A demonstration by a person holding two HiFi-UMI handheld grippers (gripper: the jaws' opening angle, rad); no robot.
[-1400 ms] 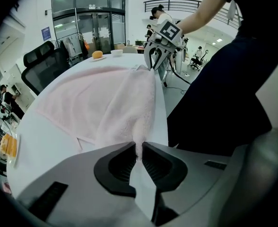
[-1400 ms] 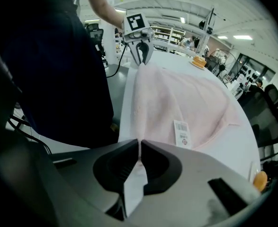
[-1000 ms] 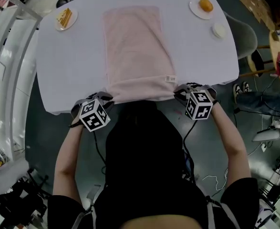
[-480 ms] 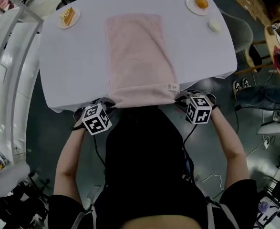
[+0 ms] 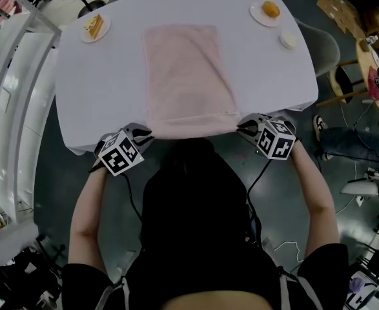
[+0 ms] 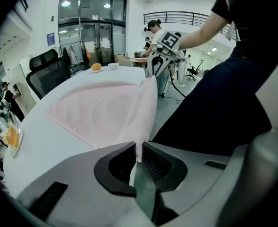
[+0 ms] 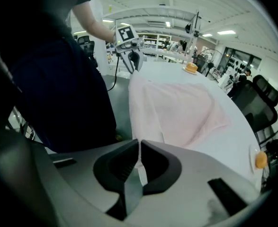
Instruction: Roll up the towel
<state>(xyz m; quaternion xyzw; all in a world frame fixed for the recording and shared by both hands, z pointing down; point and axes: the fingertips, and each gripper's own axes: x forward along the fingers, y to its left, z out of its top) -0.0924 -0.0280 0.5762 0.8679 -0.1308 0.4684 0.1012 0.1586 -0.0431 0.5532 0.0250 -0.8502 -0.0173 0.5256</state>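
- The left gripper [image 5: 144,135] has come up from below the table [image 5: 92,102] edge to about level with it. Its jaws are pressed nearly together on the near left corner of the towel [image 5: 183,76]. In the left gripper view a thin fold of pink cloth stands between the ribbed pads.
- A second ago the towel's near hem drooped over the front edge. Now it is lifted and drawn straight between the two grippers. The rest lies flat along the middle of the table, with one long crease running down its right half.
- The right gripper [image 5: 244,128] has risen the same way, and its jaws are shut tight on the near right corner (only a sliver of hem shows between them).
- For the task, I judge this to be the start of the roll. The free end is gathered up and could be turned over onto the flat part, but no turn has been made yet.
- Pose: both forearms reach forward on either side of the person's dark top, elbows bent. Both grippers tilt steeply down and point inward at the hem, the marker cubes facing up.
- The snack plate [image 5: 93,26] at far left and the two dishes at far right sit well apart from the towel.
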